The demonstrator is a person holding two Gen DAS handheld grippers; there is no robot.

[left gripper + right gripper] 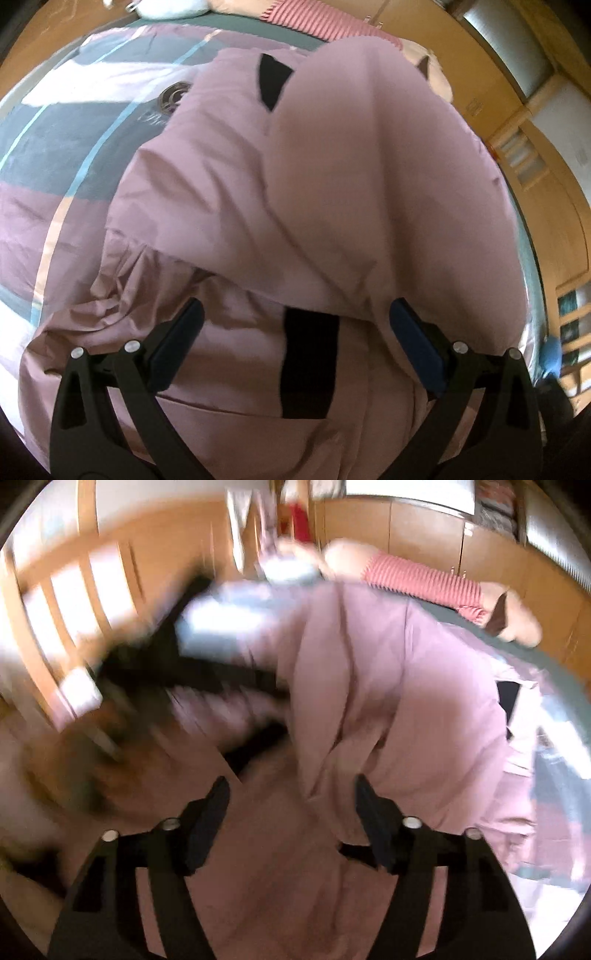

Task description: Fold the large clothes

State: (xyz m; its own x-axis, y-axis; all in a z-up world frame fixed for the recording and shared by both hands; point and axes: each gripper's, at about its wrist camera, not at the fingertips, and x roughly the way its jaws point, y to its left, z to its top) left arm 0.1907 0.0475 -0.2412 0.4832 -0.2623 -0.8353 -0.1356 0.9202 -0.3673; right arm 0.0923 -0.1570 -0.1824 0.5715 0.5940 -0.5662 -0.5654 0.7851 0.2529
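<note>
Both tongs gape wide over the pink garment on the bed: left tongs and right tongs grip nothing; the garment's length runs away from them toward the striped pillow

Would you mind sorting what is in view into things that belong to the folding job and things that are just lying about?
Part of the job:
- pink garment
- left gripper, open above it
- right gripper, open above it

Just lying about:
- patterned bedspread
- red-striped cushion
- wooden cabinets
</note>
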